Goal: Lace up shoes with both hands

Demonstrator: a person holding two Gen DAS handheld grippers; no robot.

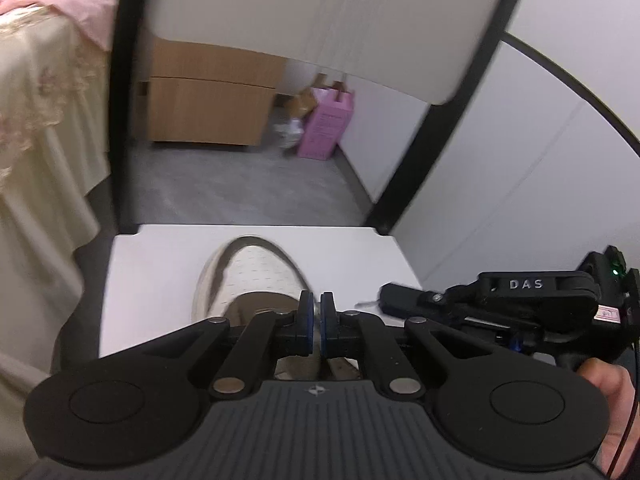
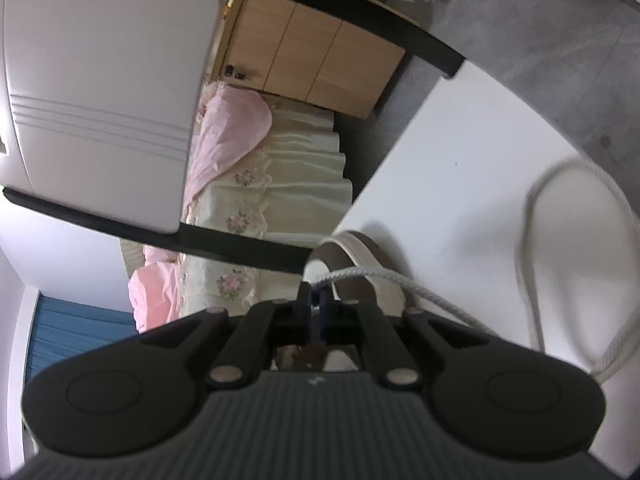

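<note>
A: Two black two-finger tongs at work over one shoe. The right gripper (image 2: 319, 300) has its blue-padded jaws pressed together on a white braided cotton shoelace (image 2: 384, 278), caught close to its end. The cord trails off to the right and lies in a wide slack loop on the white tabletop (image 2: 440, 152).

B: And the left gripper (image 1: 316, 312)?

A: Jaws drawn together as well, with only a sliver between the pads. Something pale glints in that sliver, but whether it is lace I cannot tell.

B: Where is the shoe?

A: The cream and brown leather sneaker (image 1: 256, 276) stands on the tabletop directly beyond the left tongs, its perforated toe pointing to the far edge. The right tongs come in from the right side, a person's hand (image 1: 608, 384) on the grip.

B: How will it handle?

A: The lace looks light, limp and a little fuzzy; it should bend anywhere and hold no shape, so the place to pinch is near the tip, where it can be steered at an eyelet. The shoe seems light enough to slide if the lace is tugged hard; the other tongs may need to steady it.
</note>
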